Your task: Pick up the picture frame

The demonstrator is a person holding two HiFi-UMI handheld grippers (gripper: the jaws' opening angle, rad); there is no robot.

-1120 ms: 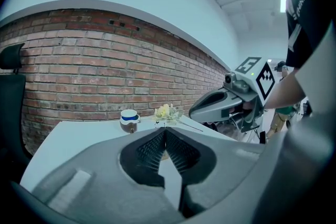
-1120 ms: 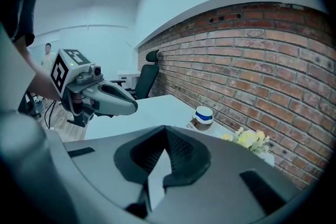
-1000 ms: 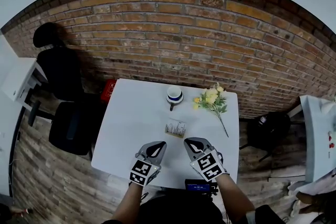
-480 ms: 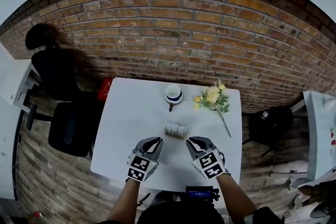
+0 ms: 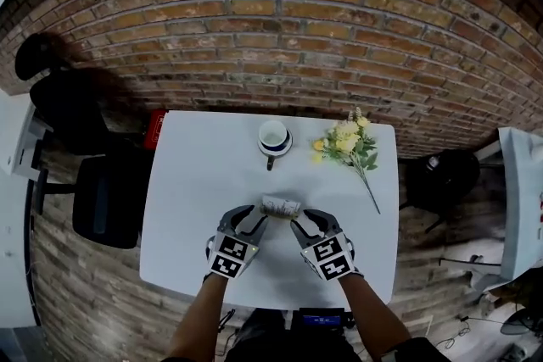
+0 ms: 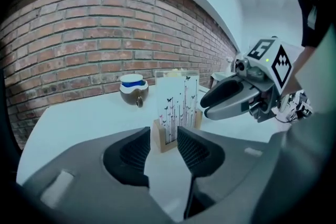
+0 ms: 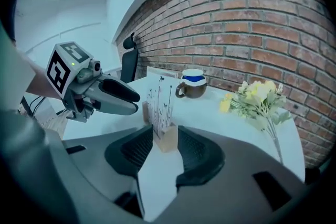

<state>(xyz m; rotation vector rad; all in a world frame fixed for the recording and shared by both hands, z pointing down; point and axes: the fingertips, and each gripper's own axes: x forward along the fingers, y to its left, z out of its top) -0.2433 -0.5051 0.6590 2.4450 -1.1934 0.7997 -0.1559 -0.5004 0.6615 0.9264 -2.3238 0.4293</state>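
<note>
1. The step in hand is the approach. The picture frame stands on the white table, untouched, near its front edge. The blue-rimmed cup is behind it, and the yellow flowers lie well off to its right.
2. The left gripper sits just beside the frame's left end, and its jaws have just been opening. They are now spread wide. In the left gripper view the frame's wooden base shows in the gap just past the tips, and neither pad touches it.
3. The right gripper mirrors this at the right end. Its jaws have also just been opening and stand wide apart. The near corner of the base lies just ahead of them, so nothing is gripped.
4. The frame stands upright, with a clear printed panel slotted into the low base.
5. Its long axis runs left to right, roughly along the table's front edge. One broad face points towards the person and the other towards the brick wall.
6. The next move, as I judge it, is to slide each gripper forward until an end of the frame sits between its pads. Both then close and lift together, level, so the panel does not tip.
</note>
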